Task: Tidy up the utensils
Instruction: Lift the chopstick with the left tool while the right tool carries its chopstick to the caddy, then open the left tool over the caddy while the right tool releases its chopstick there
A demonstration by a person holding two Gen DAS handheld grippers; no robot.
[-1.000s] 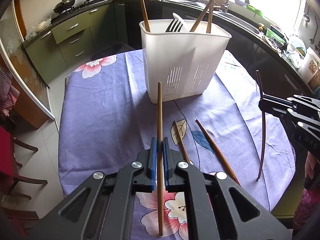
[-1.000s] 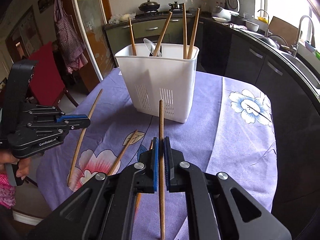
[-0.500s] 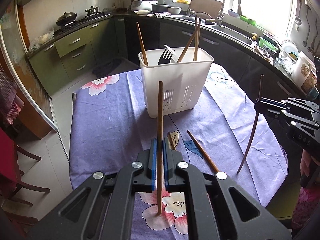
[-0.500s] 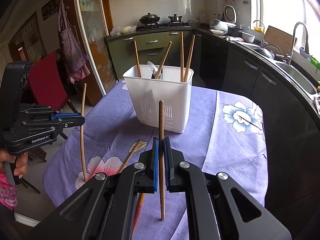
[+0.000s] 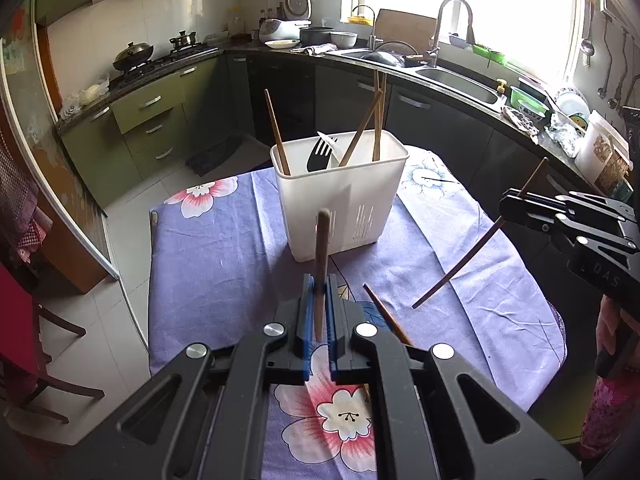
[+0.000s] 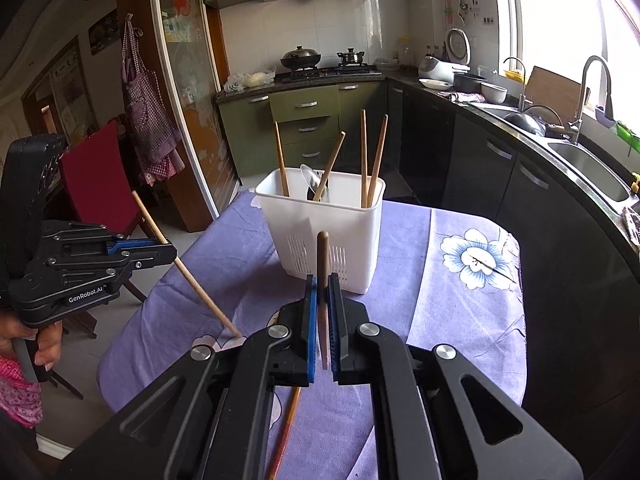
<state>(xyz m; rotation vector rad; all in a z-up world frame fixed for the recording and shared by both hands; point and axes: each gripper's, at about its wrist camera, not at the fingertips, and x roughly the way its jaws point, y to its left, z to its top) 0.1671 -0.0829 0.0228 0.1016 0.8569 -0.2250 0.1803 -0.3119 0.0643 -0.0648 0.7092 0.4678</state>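
Observation:
A white utensil holder (image 5: 340, 196) (image 6: 324, 232) stands on the purple flowered tablecloth with several chopsticks, a black fork (image 5: 319, 155) and a spoon (image 6: 311, 184) in it. My left gripper (image 5: 319, 292) (image 6: 170, 250) is shut on a light wooden chopstick (image 5: 321, 256) (image 6: 188, 270), held raised and tilted above the table. My right gripper (image 6: 323, 292) (image 5: 508, 204) is shut on a dark chopstick (image 6: 322, 276) (image 5: 472, 254), also raised in front of the holder. One chopstick (image 5: 386, 314) (image 6: 286, 428) lies on the cloth.
The table (image 5: 208, 264) ends close at left and right, with a red chair (image 6: 96, 172) beside it. Kitchen counters, a sink (image 5: 460, 84) and a stove (image 6: 320, 70) run along the back.
Both grippers have risen and pulled back from the holder, each tilting its chopstick steeply off the cloth. The holder looks smaller and farther.

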